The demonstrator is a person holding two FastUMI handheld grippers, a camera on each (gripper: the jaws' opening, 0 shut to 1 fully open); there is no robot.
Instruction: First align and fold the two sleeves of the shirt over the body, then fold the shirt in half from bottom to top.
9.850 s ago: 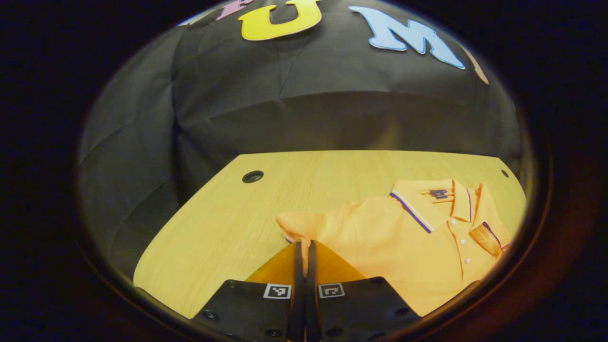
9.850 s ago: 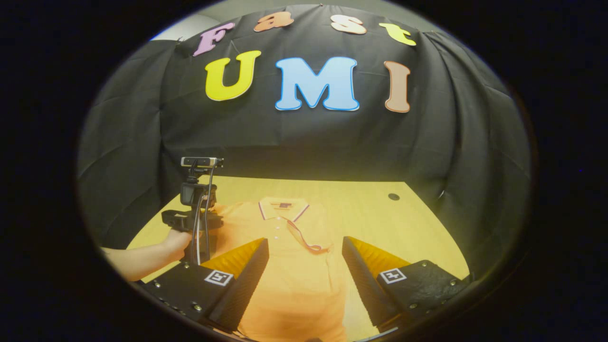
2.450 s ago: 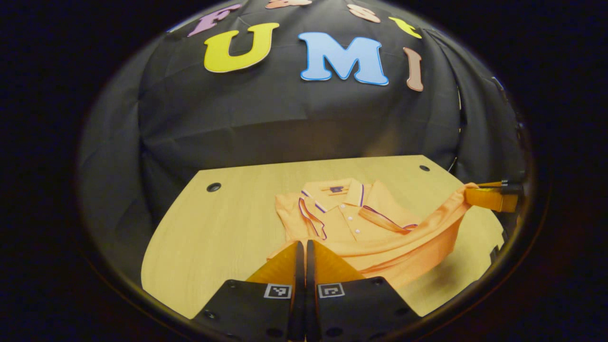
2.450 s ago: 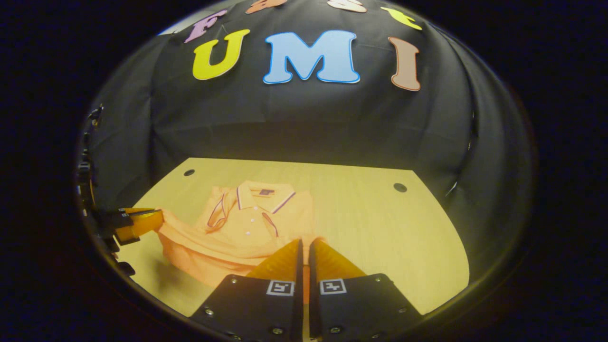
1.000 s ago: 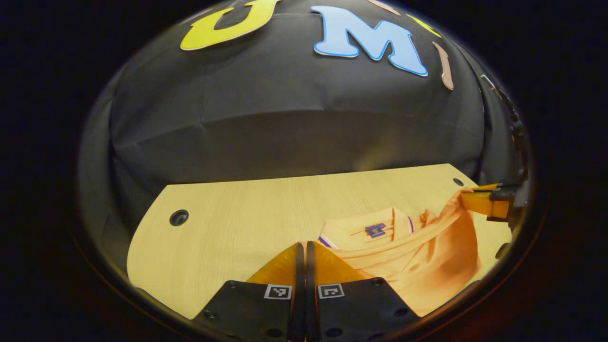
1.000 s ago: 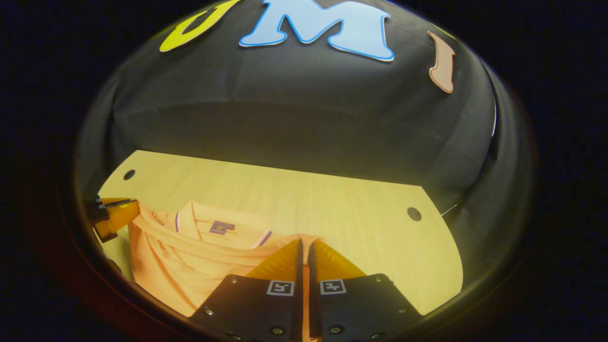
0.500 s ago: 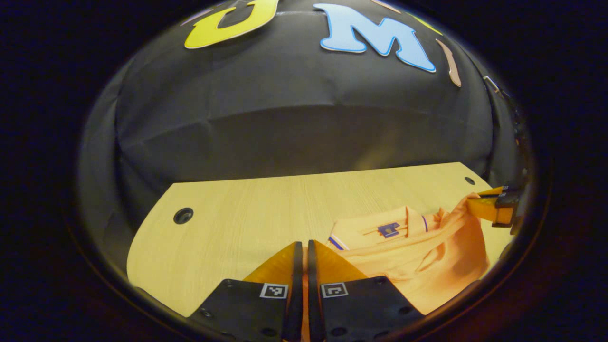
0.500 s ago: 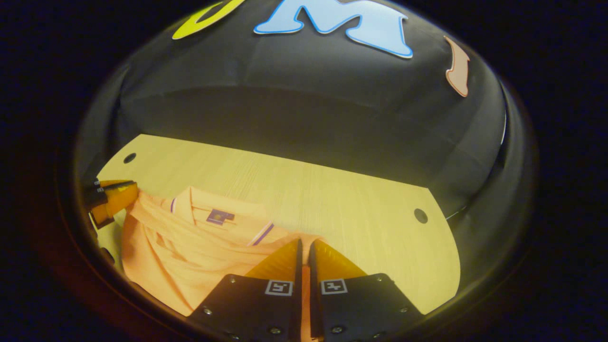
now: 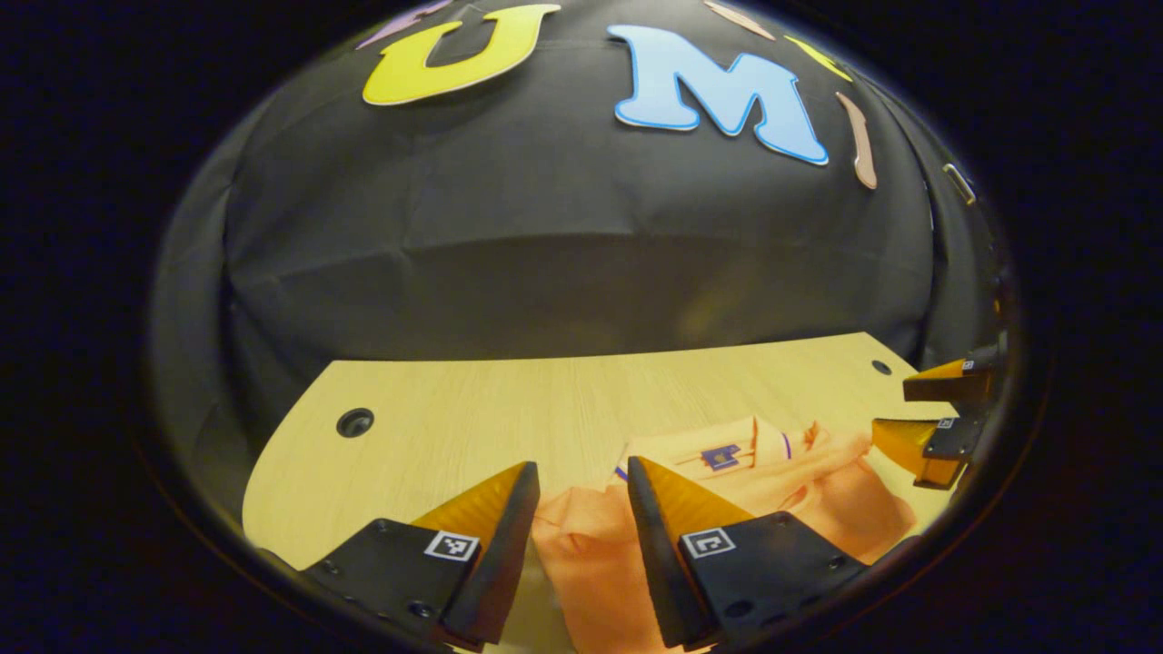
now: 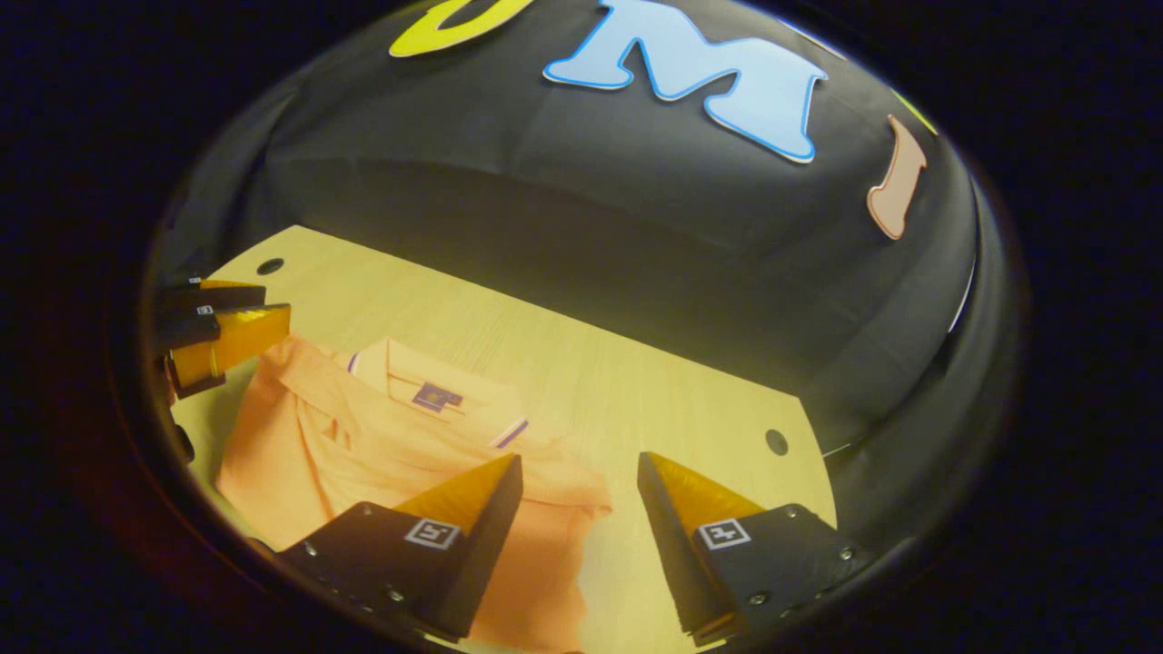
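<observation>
The orange polo shirt (image 9: 818, 495) lies folded on the wooden table (image 9: 454, 409), its lower half brought up over the body to just below the collar (image 9: 727, 451). In the left gripper view, my left gripper (image 9: 579, 472) is open over the shirt's left corner, with cloth lying loose between its fingers. My right gripper (image 9: 892, 409) shows at the far right edge, also open. In the right gripper view, the right gripper (image 10: 580, 463) stands open over the right corner of the shirt (image 10: 363, 445). The left gripper (image 10: 273, 304) is open beside the collar (image 10: 436, 391).
The table (image 10: 636, 391) has round cable holes near its back corners (image 9: 354, 422) (image 10: 776, 442). The black cloth wall (image 9: 545, 227) rises right behind it. Bare wood stretches left of the shirt and behind the collar.
Both grippers carried the hem up toward the collar, laid it down and opened. Half a second ago each was shut on a hem corner; now the cloth lies free.
</observation>
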